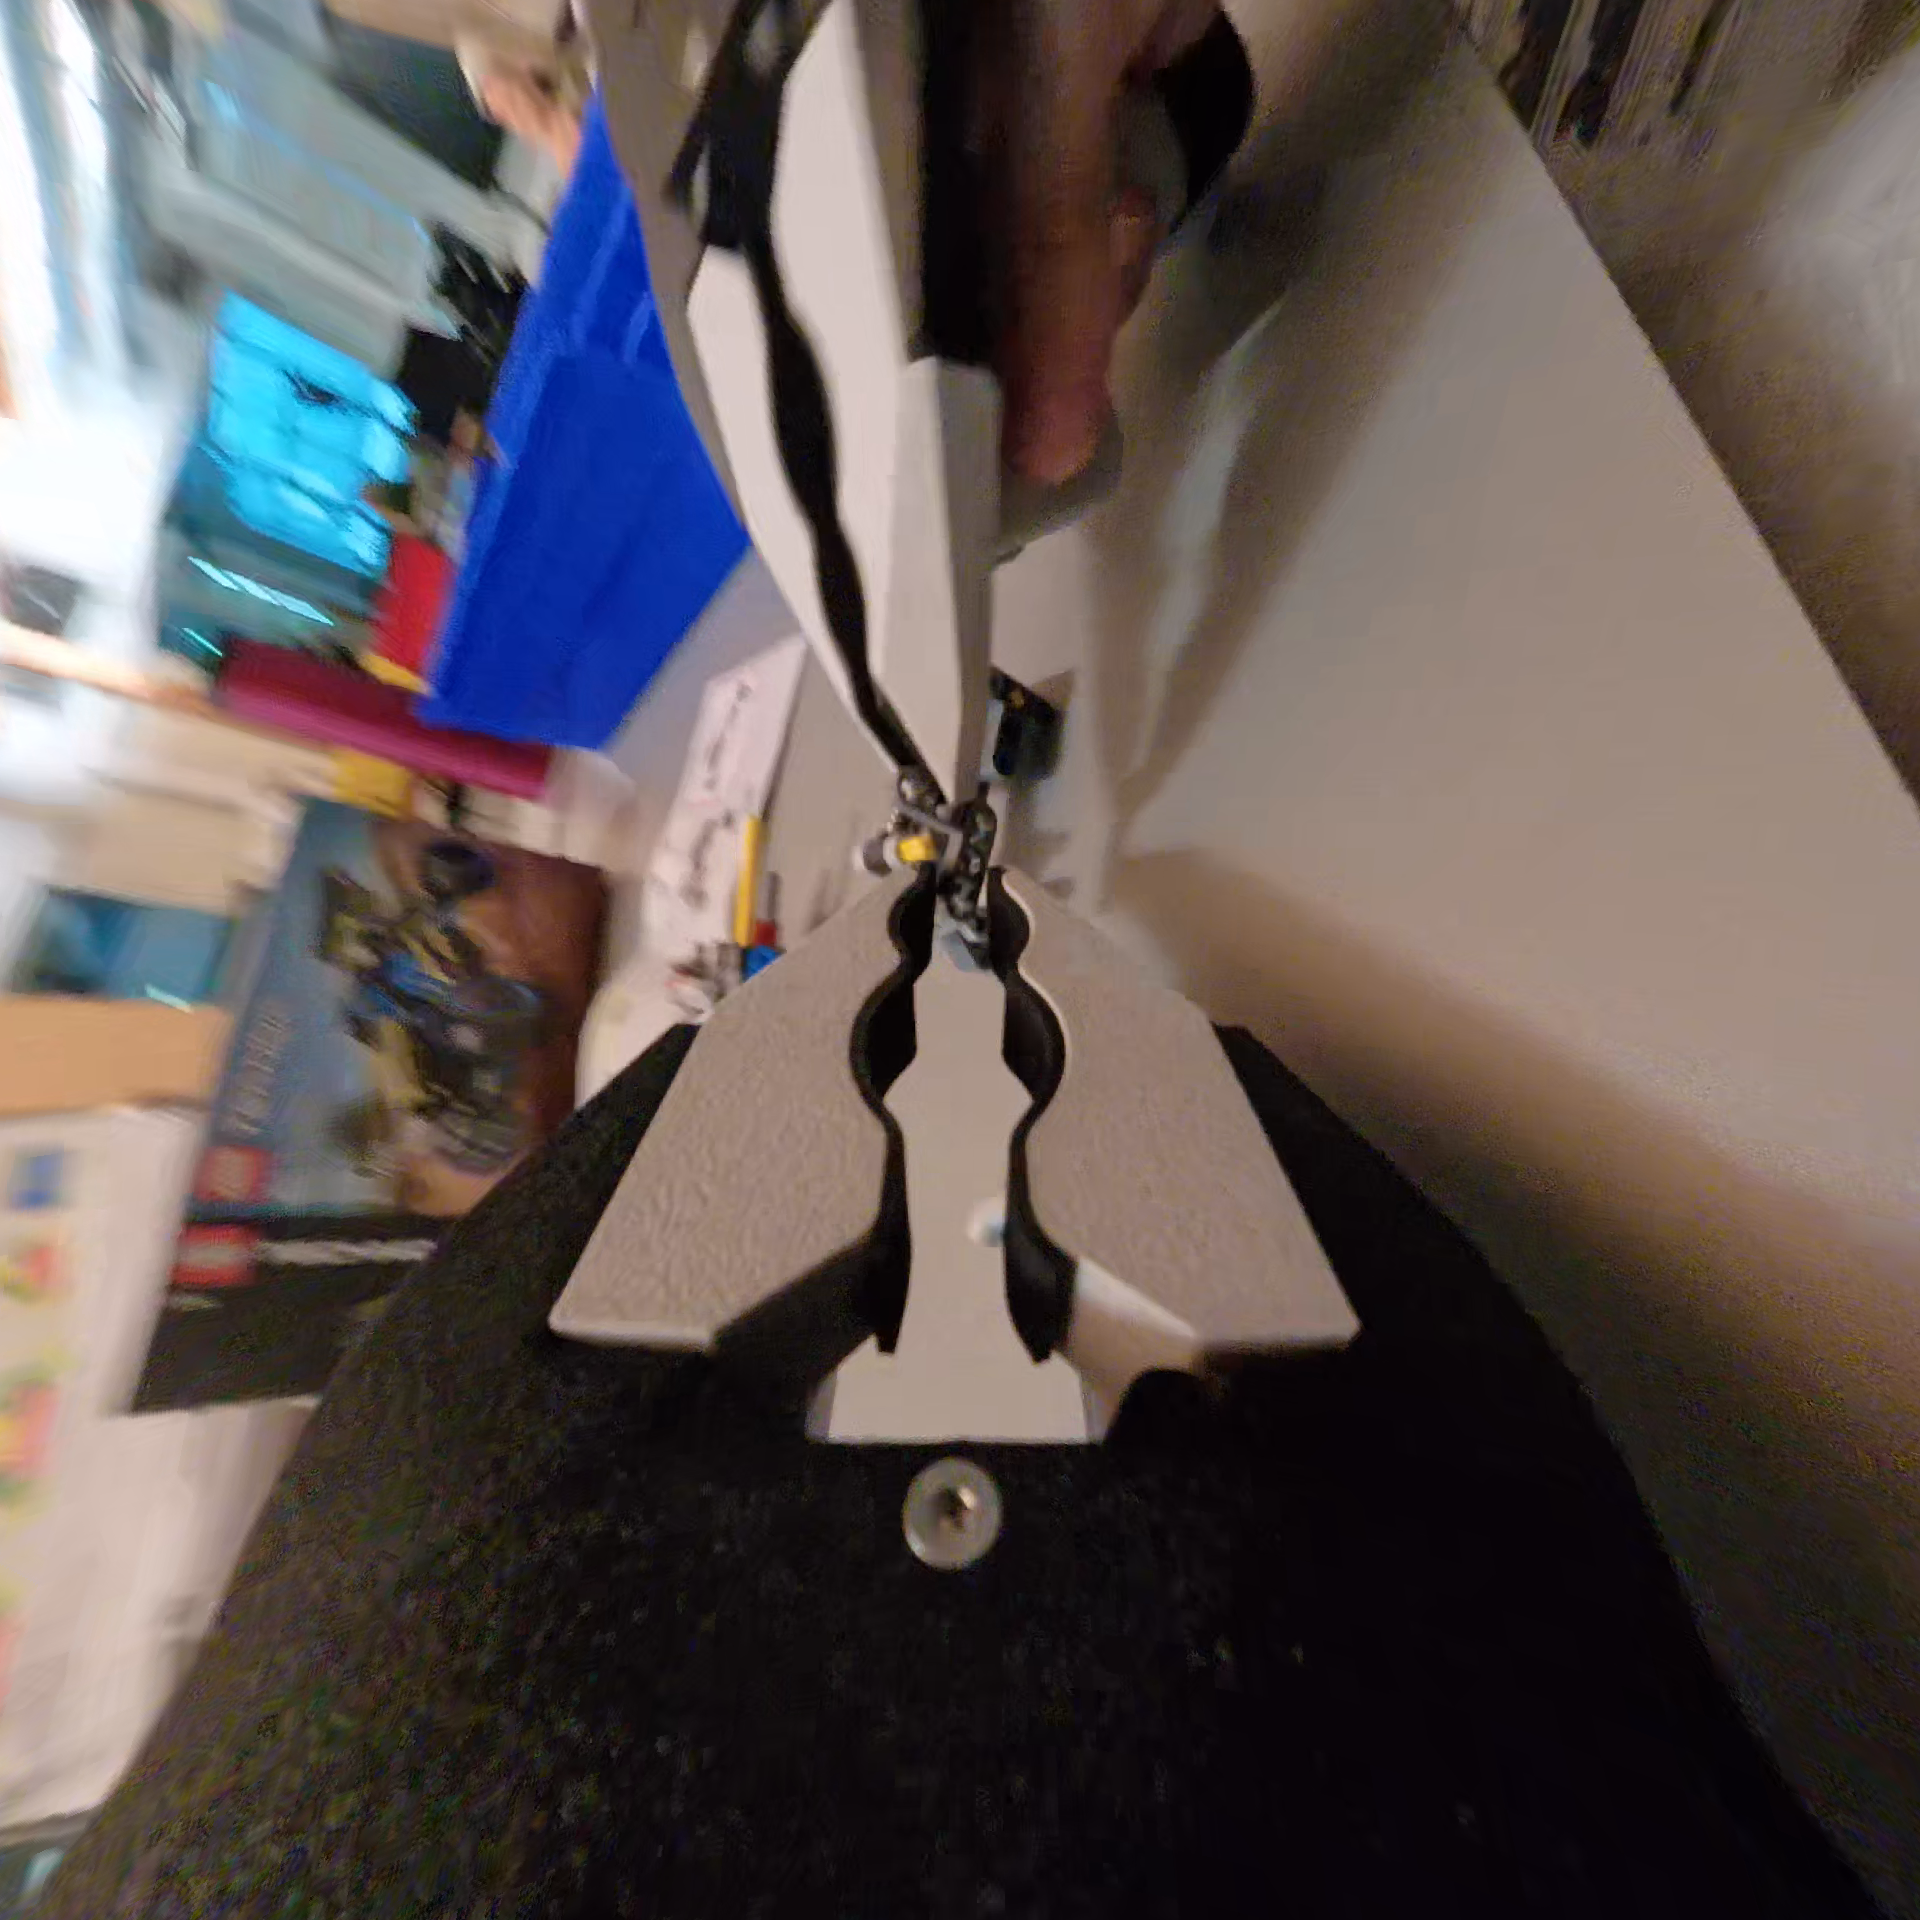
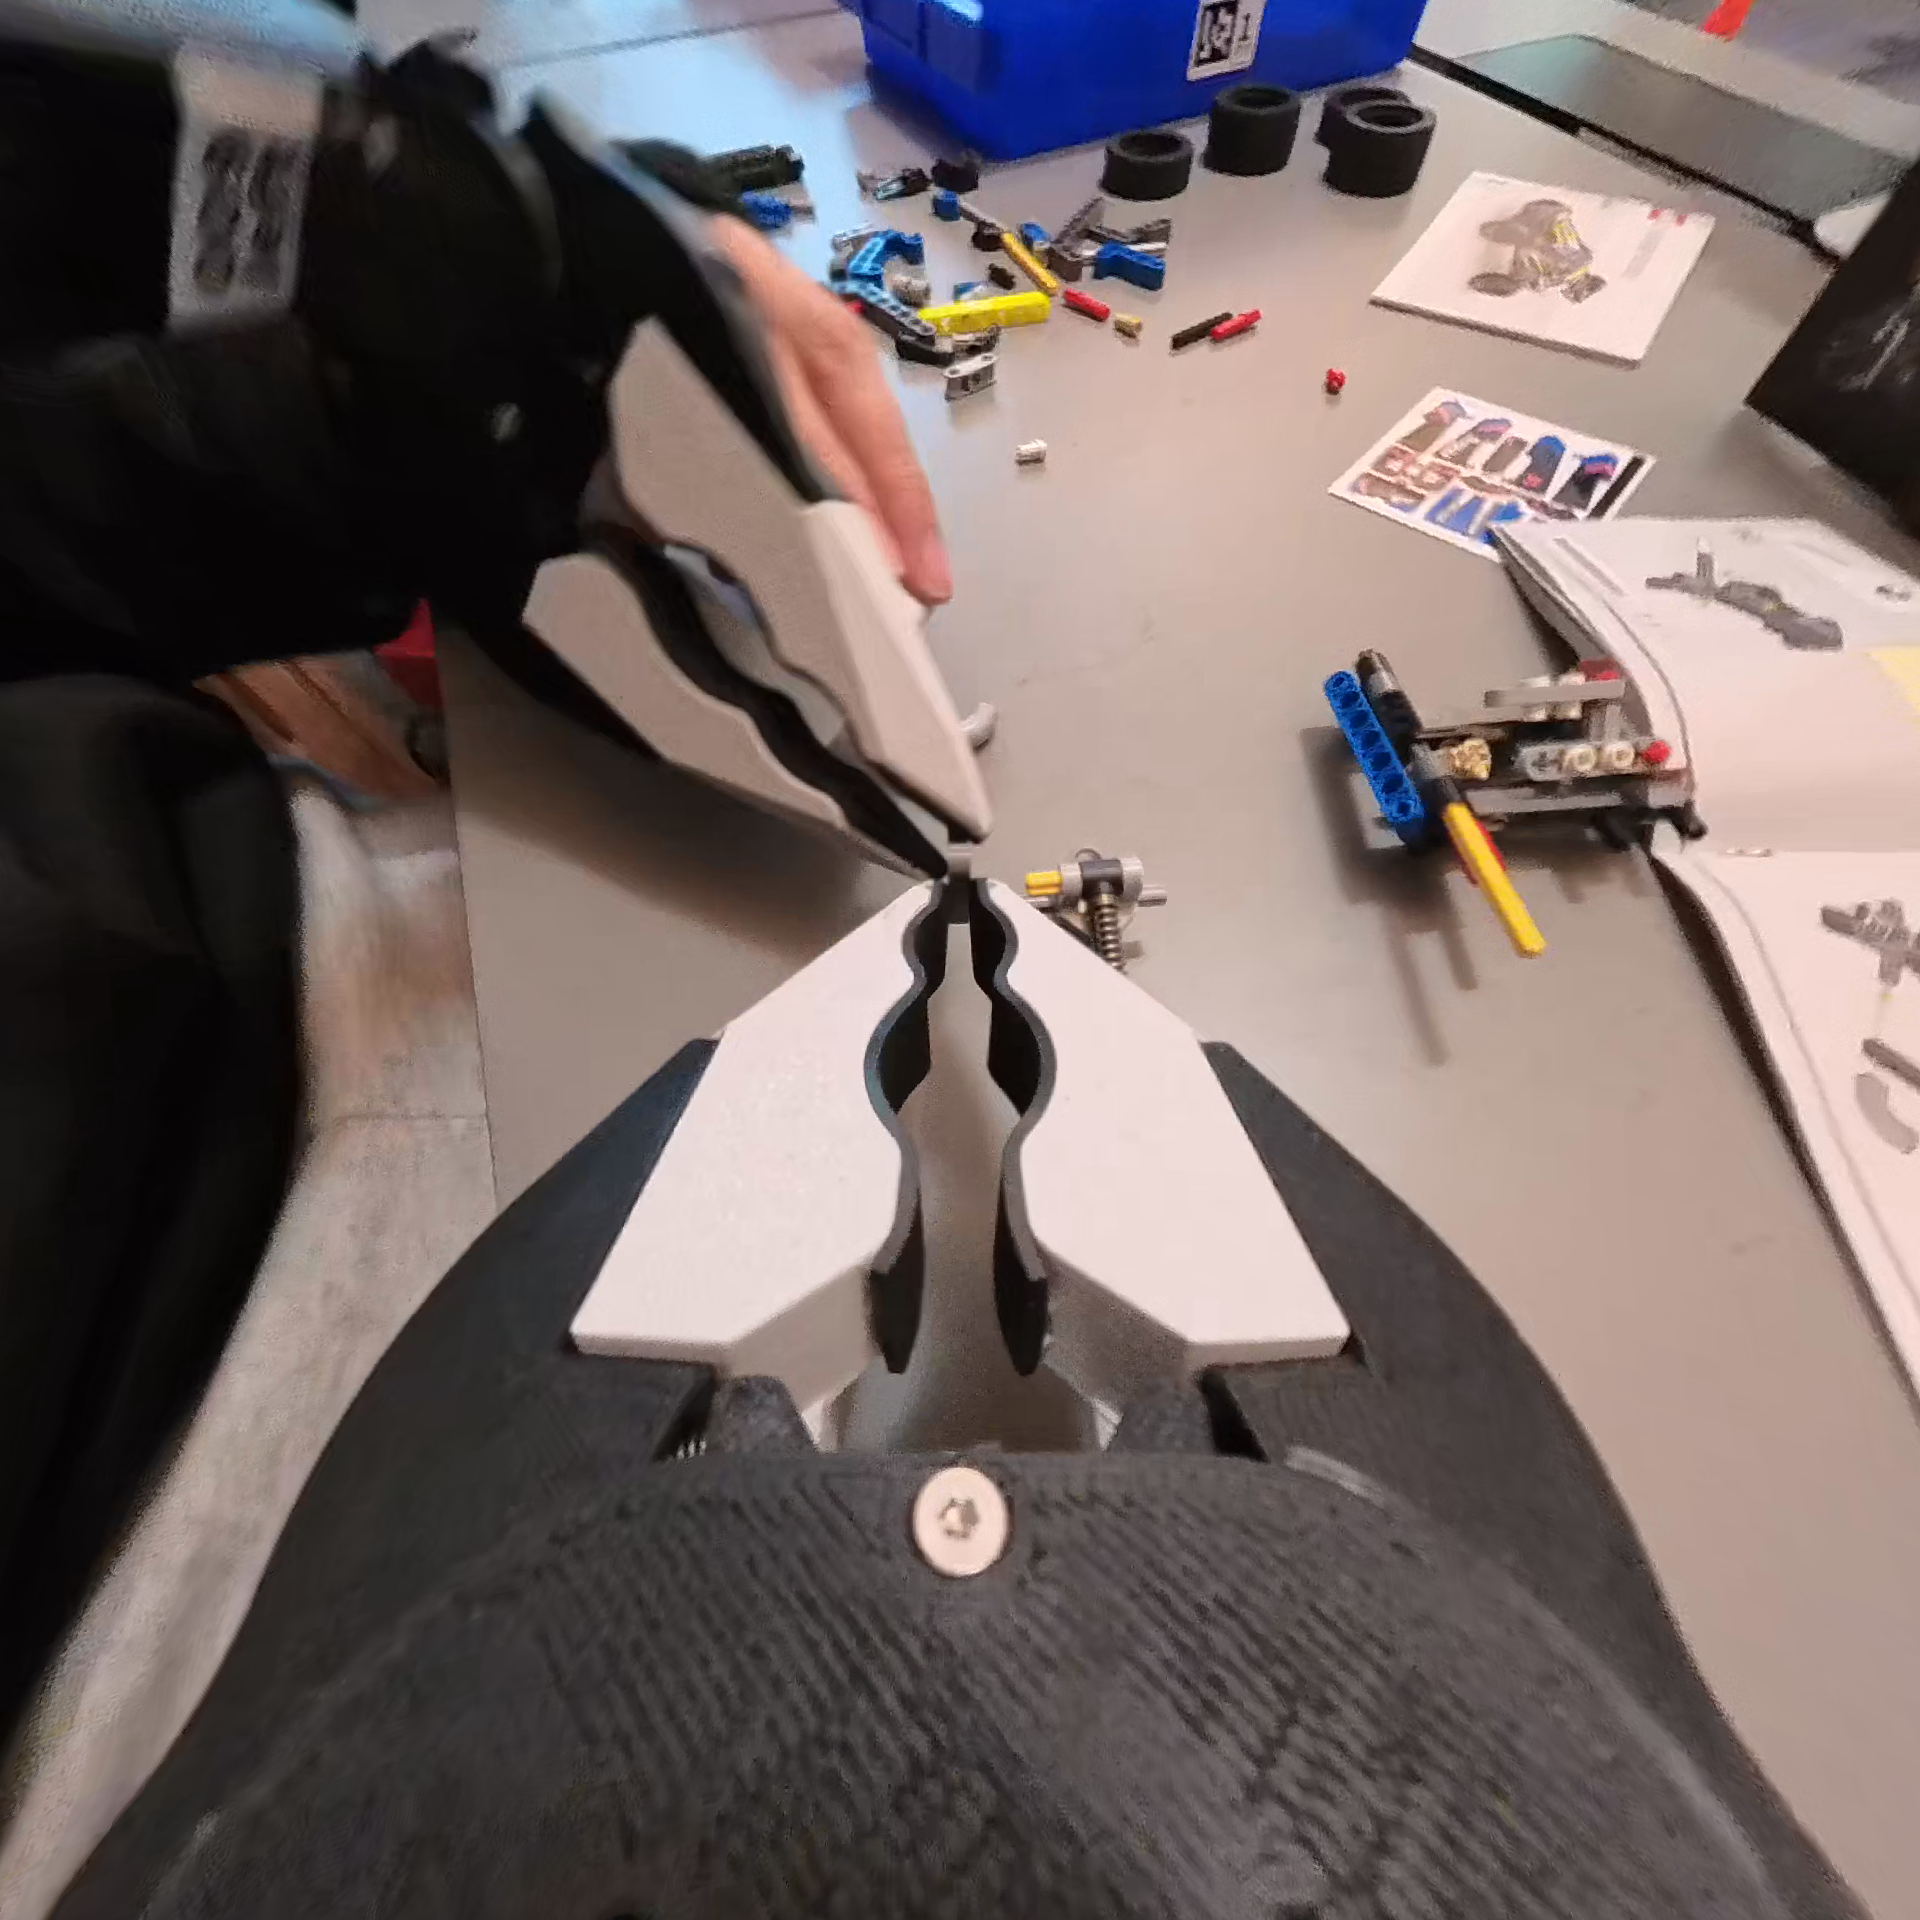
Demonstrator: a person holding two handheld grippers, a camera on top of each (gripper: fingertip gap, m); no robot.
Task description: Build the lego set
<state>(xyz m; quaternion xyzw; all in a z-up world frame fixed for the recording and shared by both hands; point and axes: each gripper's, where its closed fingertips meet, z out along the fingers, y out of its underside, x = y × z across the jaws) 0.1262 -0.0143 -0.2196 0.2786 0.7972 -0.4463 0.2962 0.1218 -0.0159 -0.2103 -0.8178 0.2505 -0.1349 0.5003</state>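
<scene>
My left gripper and my right gripper meet tip to tip above the grey table. Both are shut on one small dark grey lego piece, a thin sliver in the right wrist view. The right gripper comes down from above in the left wrist view. The left gripper comes in from the upper left in the right wrist view. A small grey part with a spring and a yellow pin sits right beside the tips; I cannot tell whether it is joined to the held piece.
A partial build with a blue beam and yellow axle lies by the open instruction booklet. Farther back are a sticker sheet, loose pieces, black tyres and a blue bin. The set's box stands at the left. Left and right tips are no more than a few centimetres apart.
</scene>
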